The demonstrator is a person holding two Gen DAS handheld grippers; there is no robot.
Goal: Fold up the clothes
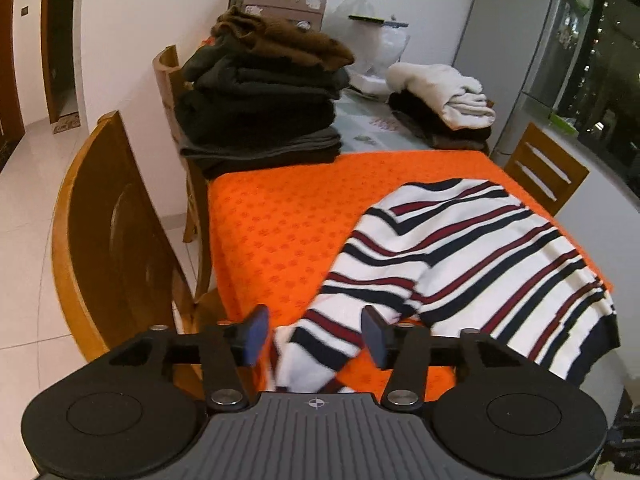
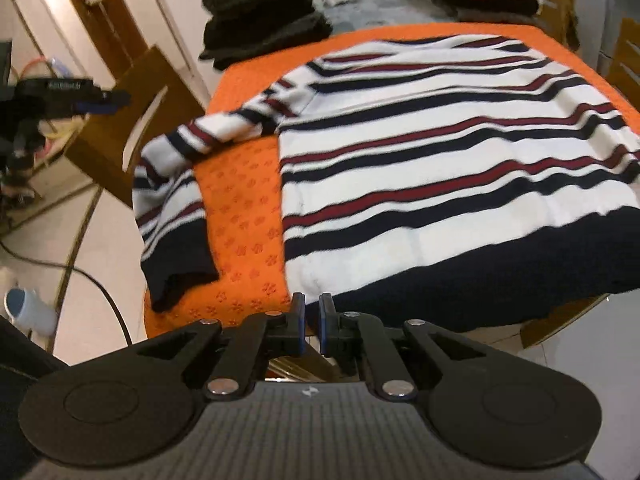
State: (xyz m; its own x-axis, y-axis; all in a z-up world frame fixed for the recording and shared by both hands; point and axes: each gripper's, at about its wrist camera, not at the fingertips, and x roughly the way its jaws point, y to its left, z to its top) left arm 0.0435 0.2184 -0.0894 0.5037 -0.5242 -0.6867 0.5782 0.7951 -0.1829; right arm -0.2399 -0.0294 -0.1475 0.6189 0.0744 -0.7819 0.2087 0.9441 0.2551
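A white sweater with navy and dark red stripes (image 2: 440,152) lies flat on the orange tablecloth (image 2: 244,224). Its navy hem hangs over the near table edge. One sleeve (image 2: 172,184) bends to the left and droops off the table's side. In the left wrist view that sleeve (image 1: 320,336) runs between the fingers of my left gripper (image 1: 316,332). The jaws stand apart and the pads do not press on it. My right gripper (image 2: 312,316) hovers just before the hem, its pads nearly together with nothing between them.
Stacks of folded dark clothes (image 1: 260,112) and a white and brown pile (image 1: 444,100) sit at the far end. Wooden chairs (image 1: 112,240) stand along the left side, another (image 1: 548,168) at the right. A blurred black tool with a blue tip (image 2: 80,96) is above the left chair.
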